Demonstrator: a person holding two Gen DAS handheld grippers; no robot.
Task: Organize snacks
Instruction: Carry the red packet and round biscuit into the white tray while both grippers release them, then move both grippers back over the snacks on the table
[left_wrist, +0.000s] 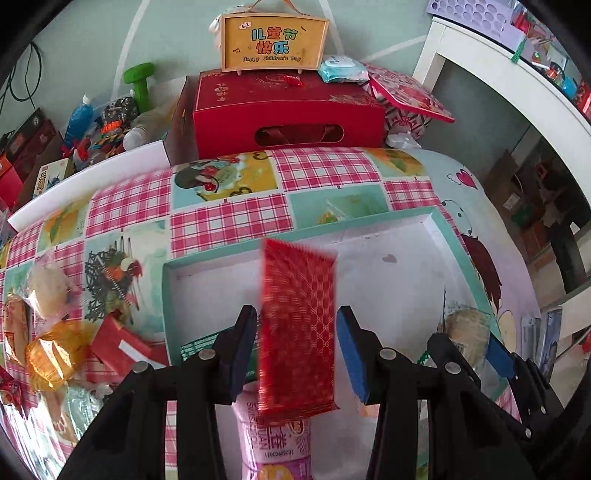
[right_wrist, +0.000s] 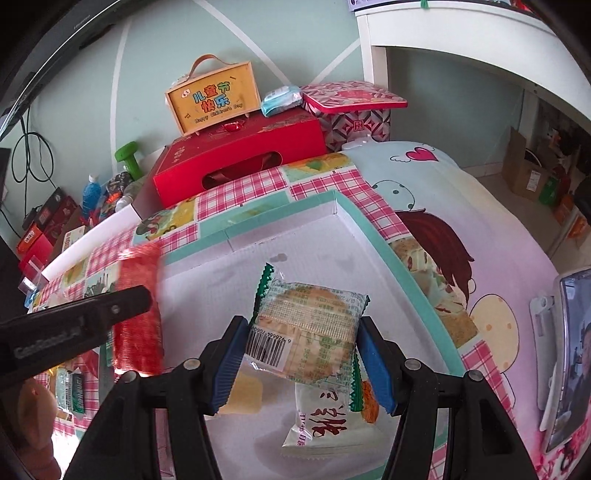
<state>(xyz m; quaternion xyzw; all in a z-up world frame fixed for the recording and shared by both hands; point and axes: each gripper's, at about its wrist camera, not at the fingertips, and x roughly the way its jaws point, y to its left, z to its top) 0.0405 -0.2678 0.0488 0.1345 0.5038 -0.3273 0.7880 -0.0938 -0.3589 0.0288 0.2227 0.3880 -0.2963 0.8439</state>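
Note:
My left gripper (left_wrist: 295, 312) is shut on a red foil snack packet (left_wrist: 299, 295), which it holds upright over the white tray with a teal rim (left_wrist: 295, 232). My right gripper (right_wrist: 303, 323) is shut on a clear packet holding a round cracker (right_wrist: 314, 325), with green serrated ends, also above the tray (right_wrist: 354, 210). In the tray lie a pink packet (left_wrist: 273, 443), a white packet with red characters (right_wrist: 321, 421) and a yellow one (right_wrist: 243, 395). The right wrist view shows the red packet (right_wrist: 138, 310) at the left behind a black finger (right_wrist: 122, 306) of the left gripper.
Several loose snacks (left_wrist: 48, 354) lie on the checked tablecloth left of the tray. A red gift box (left_wrist: 288, 118) with a yellow sign (left_wrist: 273, 40) stands behind it. A phone on a stand (right_wrist: 569, 354) is at the right, and a white desk (left_wrist: 498, 74) stands beyond the table.

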